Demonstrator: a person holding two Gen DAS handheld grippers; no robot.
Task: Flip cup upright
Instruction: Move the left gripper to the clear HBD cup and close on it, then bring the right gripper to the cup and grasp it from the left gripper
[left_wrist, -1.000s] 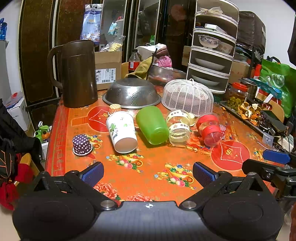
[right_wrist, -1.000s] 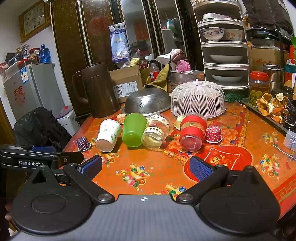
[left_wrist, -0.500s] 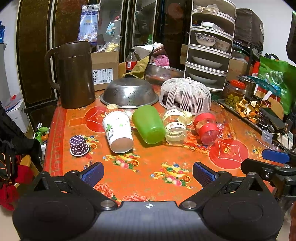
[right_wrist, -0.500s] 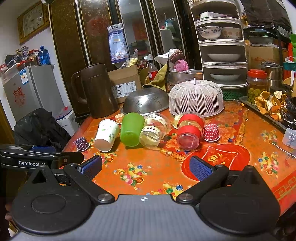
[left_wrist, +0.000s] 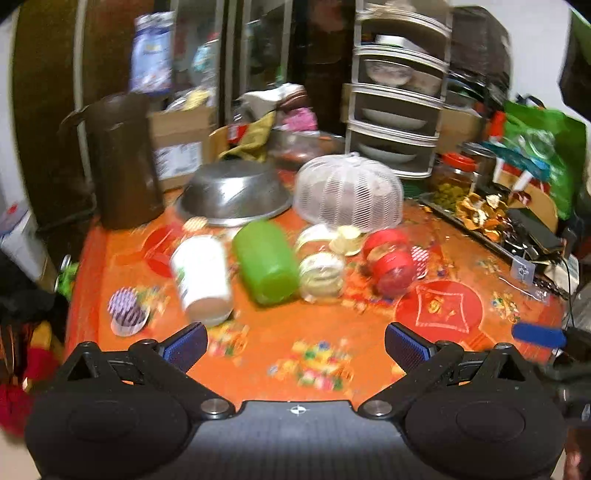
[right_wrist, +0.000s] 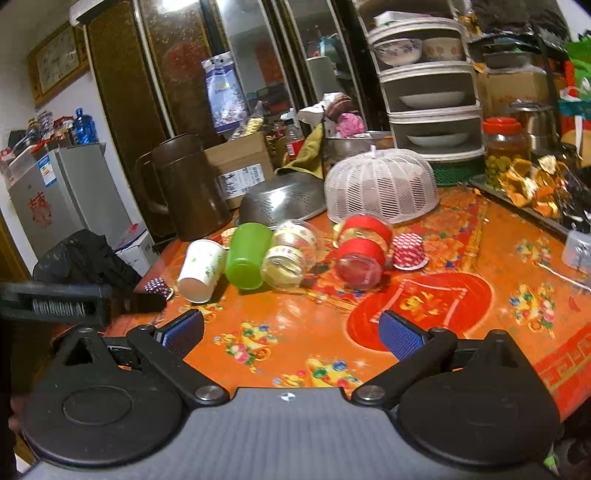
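orange table, four tipped cups, roughly three cupcake liners

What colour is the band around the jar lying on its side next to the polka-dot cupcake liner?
Red band on the jar, clearest in the right wrist view.

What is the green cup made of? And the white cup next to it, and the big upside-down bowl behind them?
Green cup: probably plastic, smooth, evenly coloured, soft sheen.
White cup: looks like paper, matte with printed green leaves.
Upside-down bowl: metal, likely stainless steel; grey, reflective, dotted with tiny holes.
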